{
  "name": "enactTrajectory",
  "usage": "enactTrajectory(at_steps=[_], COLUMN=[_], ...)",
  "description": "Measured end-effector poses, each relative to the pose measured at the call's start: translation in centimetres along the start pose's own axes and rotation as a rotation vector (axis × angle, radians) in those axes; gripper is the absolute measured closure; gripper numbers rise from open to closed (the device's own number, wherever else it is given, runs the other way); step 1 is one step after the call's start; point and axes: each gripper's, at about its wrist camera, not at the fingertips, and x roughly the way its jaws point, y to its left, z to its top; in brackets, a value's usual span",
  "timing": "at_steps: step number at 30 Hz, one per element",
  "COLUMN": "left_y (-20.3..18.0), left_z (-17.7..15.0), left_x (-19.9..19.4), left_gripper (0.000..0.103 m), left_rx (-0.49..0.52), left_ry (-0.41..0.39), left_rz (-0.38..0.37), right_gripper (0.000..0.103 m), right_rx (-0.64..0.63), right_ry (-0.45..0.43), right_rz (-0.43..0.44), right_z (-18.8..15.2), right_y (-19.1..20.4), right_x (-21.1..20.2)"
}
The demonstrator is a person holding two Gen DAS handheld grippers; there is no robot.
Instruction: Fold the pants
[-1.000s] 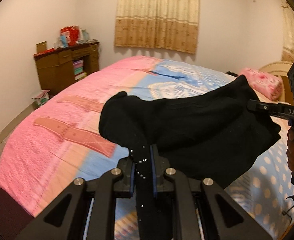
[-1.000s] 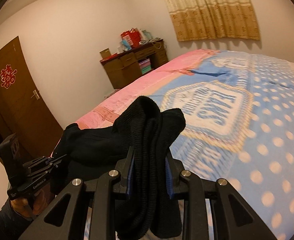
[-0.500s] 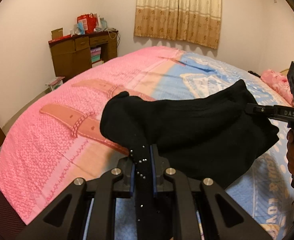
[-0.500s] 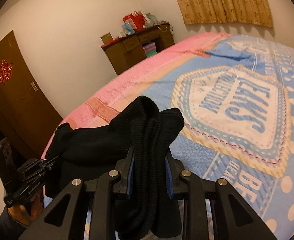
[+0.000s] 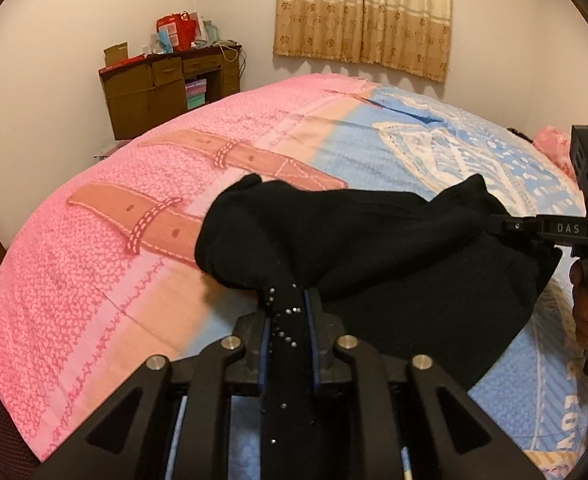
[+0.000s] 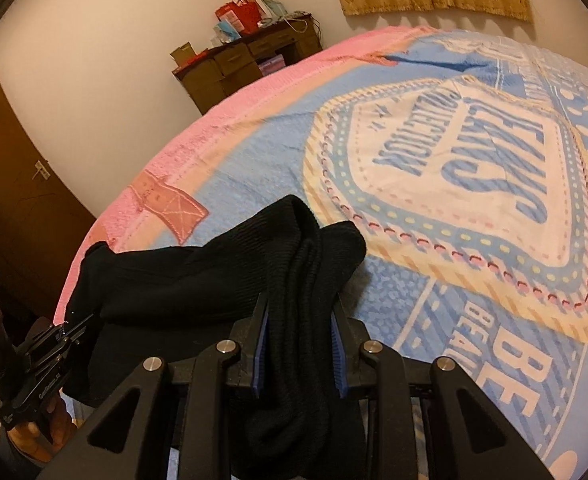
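- Pants (image 5: 374, 256) are being shown at the centre of the left wrist view, bunched black cloth being held up above the bed (image 5: 93, 264), which is filling the middle and left of the frame.
- A studded strip of that cloth is being clamped by the left gripper (image 5: 287, 322) at lower centre, its jaws pressed together on it.
- At the right edge, the far end is being pinched by the right gripper (image 5: 494, 224), a hand showing below it.
- In the right wrist view, a thick ribbed bundle is being squeezed between the jaws at lower centre, while the left gripper is being seen at lower left, biting the other end.
- Folding is being judged partly done: layers are being held doubled, yet nothing is lying flat; laying down and smoothing are being left.
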Motion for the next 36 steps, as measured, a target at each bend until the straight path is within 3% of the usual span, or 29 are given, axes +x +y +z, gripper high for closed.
enactTrajectory(at_steps=[3, 14, 17, 19, 22, 27, 36], left_y=[0.3, -0.5, -1.1, -1.4, -2.0, -3.1, -3.7], left_z=[0.0, -1.0, -1.4, -1.6, -2.2, -2.2, -2.4], left_x=[-0.2, -5.6, -8.6, -10.4, -13.1, -15.5, -16.5], left_gripper=[0.075, 0.063, 0.055, 0.042, 0.026, 0.022, 0.02], left_rx=[-0.013, -0.016, 0.001, 0.012, 0.023, 0.041, 0.042], left_ry=[0.0, -0.037, -0.071, -0.099, -0.14, -0.176, -0.192], left_rz=[-0.009, -0.011, -0.026, -0.03, -0.056, -0.093, -0.119], right_gripper=[0.057, 0.057, 0.056, 0.054, 0.041, 0.038, 0.037], right_rx=[0.036, 0.03, 0.014, -0.005, -0.016, -0.055, -0.046], right_ry=[-0.005, -0.103, -0.13, -0.151, -0.217, -0.301, -0.354], right_rz=[-0.004, -0.07, -0.103, -0.129, -0.151, -0.195, -0.249], right_z=[0.1, -2.1, -3.7, -5.2, -7.9, -12.0, -14.4], right_y=[-0.7, 0.2, 1.5, 2.7, 4.5, 7.3, 8.1], right_x=[0.1, -6.7, -9.7, -11.7, -15.3, -19.7, -23.1])
